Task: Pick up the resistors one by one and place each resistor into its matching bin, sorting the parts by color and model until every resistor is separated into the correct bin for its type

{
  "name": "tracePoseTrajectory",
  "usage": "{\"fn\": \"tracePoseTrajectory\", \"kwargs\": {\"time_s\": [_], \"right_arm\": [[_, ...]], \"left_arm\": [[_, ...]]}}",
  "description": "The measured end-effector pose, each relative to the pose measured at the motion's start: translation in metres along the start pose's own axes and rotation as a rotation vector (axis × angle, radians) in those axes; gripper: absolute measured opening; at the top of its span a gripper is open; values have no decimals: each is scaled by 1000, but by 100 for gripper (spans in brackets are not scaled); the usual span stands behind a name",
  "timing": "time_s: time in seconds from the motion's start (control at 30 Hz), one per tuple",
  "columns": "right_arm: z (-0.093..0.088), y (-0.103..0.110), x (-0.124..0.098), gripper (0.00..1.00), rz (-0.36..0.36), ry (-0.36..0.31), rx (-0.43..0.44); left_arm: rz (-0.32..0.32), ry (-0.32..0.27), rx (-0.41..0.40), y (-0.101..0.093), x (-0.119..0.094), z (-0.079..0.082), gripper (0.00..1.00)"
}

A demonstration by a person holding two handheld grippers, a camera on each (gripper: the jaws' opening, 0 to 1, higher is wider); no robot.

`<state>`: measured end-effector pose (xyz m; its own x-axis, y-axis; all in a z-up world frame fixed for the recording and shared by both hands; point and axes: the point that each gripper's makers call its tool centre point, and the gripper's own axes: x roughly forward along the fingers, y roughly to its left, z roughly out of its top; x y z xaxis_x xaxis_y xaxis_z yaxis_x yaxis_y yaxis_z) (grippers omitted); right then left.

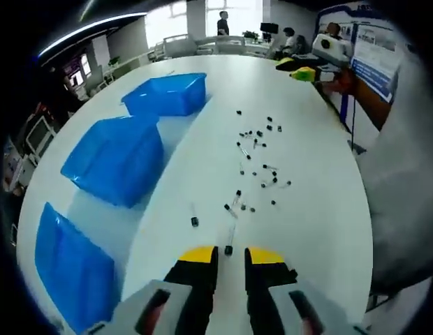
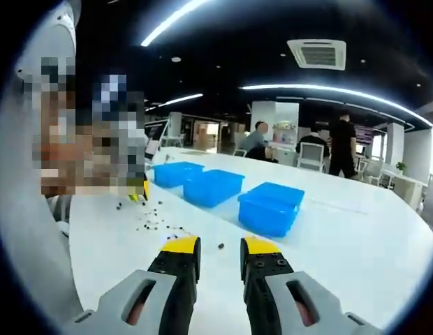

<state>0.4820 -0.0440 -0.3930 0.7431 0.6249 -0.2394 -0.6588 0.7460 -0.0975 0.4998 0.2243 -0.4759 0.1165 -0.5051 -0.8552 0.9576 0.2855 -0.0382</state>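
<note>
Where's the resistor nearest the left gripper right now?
In the left gripper view, the nearest resistor lies on the white table just ahead of the left gripper, between its open jaw tips.

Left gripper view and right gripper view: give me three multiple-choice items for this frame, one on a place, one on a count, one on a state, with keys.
1. In the left gripper view, where is the nearest resistor?
A. inside a bin
B. on the table just ahead of the left tool's tips
C. clamped between the tips

2. How many blue bins stand on the table?
A. two
B. three
C. five

3. What state is the right tool in?
A. open, holding nothing
B. shut on a resistor
C. shut on a bin rim

Key: 1 B, it lies on the white top ahead of the left tool. 2 B, near bin, middle bin, far bin. 3 A, a gap between the tips with bare table behind it.
</note>
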Motion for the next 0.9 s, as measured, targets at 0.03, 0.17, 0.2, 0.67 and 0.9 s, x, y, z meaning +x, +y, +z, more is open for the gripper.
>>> {"fn": "tracePoseTrajectory", "kwargs": {"time_s": [0.03, 0.17, 0.2, 0.67, 0.9], "right_arm": [[-1, -1, 0, 25, -2, 5, -2], [-3, -3, -1, 25, -9, 12, -3], [-4, -3, -1, 25, -10, 13, -3], [-4, -3, 2, 25, -10, 20, -6], [0, -3, 3, 25, -11, 22, -17]], "left_arm": [[-5, 0, -6, 0, 2, 0, 17], [3, 20, 67, 3, 7, -1, 7], [-1, 25, 105, 2, 9, -1, 7], [-14, -218, -17, -4, -17, 18, 7], [43, -533, -154, 35, -58, 35, 7]]}}
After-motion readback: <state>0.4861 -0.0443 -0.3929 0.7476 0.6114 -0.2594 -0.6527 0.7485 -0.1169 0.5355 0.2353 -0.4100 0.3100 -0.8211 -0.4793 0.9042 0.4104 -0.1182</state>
